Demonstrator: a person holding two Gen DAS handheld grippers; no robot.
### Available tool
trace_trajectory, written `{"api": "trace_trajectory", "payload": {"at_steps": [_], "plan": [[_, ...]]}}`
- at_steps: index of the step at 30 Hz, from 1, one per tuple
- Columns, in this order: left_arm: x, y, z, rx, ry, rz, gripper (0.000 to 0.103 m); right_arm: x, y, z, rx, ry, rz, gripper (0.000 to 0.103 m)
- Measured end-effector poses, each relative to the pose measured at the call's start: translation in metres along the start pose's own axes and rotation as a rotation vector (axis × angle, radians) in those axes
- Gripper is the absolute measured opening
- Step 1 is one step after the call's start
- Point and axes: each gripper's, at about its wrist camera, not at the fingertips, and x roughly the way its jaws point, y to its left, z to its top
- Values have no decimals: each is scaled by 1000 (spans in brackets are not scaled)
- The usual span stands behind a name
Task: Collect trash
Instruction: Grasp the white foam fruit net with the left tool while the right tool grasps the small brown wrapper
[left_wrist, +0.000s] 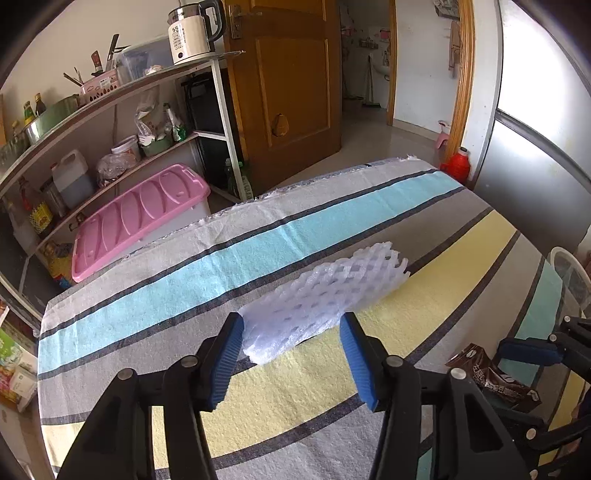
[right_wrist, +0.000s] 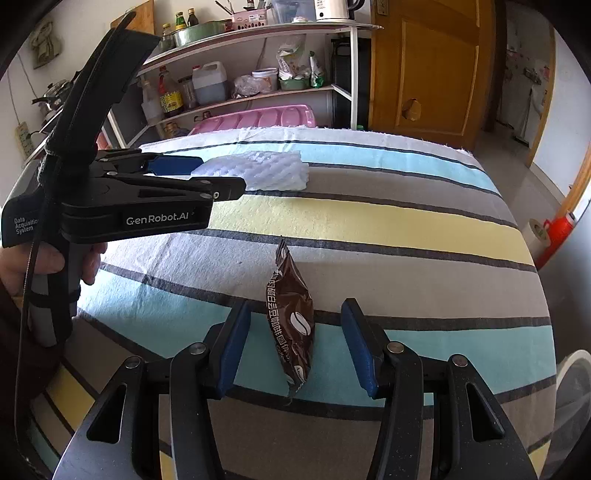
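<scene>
Nearest in the right wrist view, the right gripper (right_wrist: 291, 343) is held spread over the striped cloth (right_wrist: 406, 221) that covers the table. A brown coffee packet (right_wrist: 291, 321) stands on edge between its blue pads (right_wrist: 232, 343), with clear gaps on both sides, so nothing is pinched. The packet rests on the turquoise and grey stripes near the front edge of the table.

Further out, the left gripper (left_wrist: 291, 336) is seen around the near end of a white foam net (left_wrist: 325, 299), which lies across the yellow and grey stripes. Both pads (left_wrist: 227, 354) appear to meet the sides of the net, though whether it is truly squeezed cannot be told. In the right wrist view the same gripper is seen from the side, held by a hand (right_wrist: 22, 258) at the left edge.

Beyond the table, a pink lid (left_wrist: 136, 218), a shelf (left_wrist: 110, 88) of bottles and a kettle (left_wrist: 192, 33), and a wooden door (left_wrist: 291, 74) are visible.
</scene>
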Motion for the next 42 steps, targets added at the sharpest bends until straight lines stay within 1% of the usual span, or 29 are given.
{"api": "trace_trajectory", "payload": {"at_steps": [1, 4, 5, 6, 7, 10, 12, 15, 17, 18, 19, 20, 21, 22, 24, 25, 27, 29, 31, 33, 35, 37, 39, 42], "plan": [[-1, 3, 0, -8, 3, 2, 37, -1, -1, 0, 7, -3, -9, 45], [-3, 4, -2, -11, 11, 16, 28, -2, -4, -1, 25, -7, -18, 31], [-4, 4, -3, -17, 12, 17, 26, -3, -6, -1, 30, -7, -21, 27], [-5, 3, -4, -25, 15, 9, 22, -4, -7, -2, 35, -7, -24, 18], [-7, 2, -5, -34, 15, -5, 19, -4, -8, -2, 40, -7, -23, 17], [-13, -3, -10, -55, 25, -55, 15, -7, -11, -4, 49, -9, -32, 16], [-17, -11, -14, -52, 27, -83, 15, -8, -14, -5, 55, -9, -33, 16], [-20, -22, -18, -60, 43, -151, 15, -10, -21, -6, 81, -11, -39, 16], [-23, -30, -18, -53, 35, -194, 15, -12, -24, -7, 92, -13, -47, 16], [-27, -33, -17, -40, 15, -179, 15, -13, -26, -7, 97, -15, -48, 16], [-32, -35, -15, -14, -15, -124, 15, -13, -27, -7, 102, -13, -47, 16], [-37, -37, -12, 10, -44, -77, 19, -12, -27, -7, 107, -12, -47, 16], [-41, -35, -9, 16, -62, -60, 31, -13, -28, -7, 108, -13, -47, 16], [-44, -32, -6, 8, -77, -57, 49, -14, -28, -9, 107, -14, -47, 16], [-47, -24, -1, -21, -104, -45, 66, -13, -29, -8, 110, -14, -46, 16], [-45, -19, 3, -38, -111, -33, 67, -14, -30, -8, 113, -16, -46, 16], [-37, -12, 11, -66, -100, -22, 67, -12, -30, -7, 113, -16, -46, 16], [-25, -9, 16, -66, -81, -47, 67, -12, -29, -8, 110, -15, -48, 16], [-11, -12, 17, -37, -54, -18, 67, -13, -28, -8, 108, -15, -45, 16], [0, -15, 17, -25, -44, -29, 67, -13, -29, -9, 113, -16, -43, 16], [6, -16, 17, -44, -26, -60, 67, -12, -30, -9, 116, -16, -44, 16], [9, -19, 17, -30, -31, -52, 67, -12, -30, -8, 113, -16, -46, 16], [15, -20, 19, -34, -11, -43, 67, -12, -28, -9, 107, -18, -51, 16], [23, -21, 21, -48, 0, -58, 67, -12, -27, -9, 103, -18, -53, 16]]}}
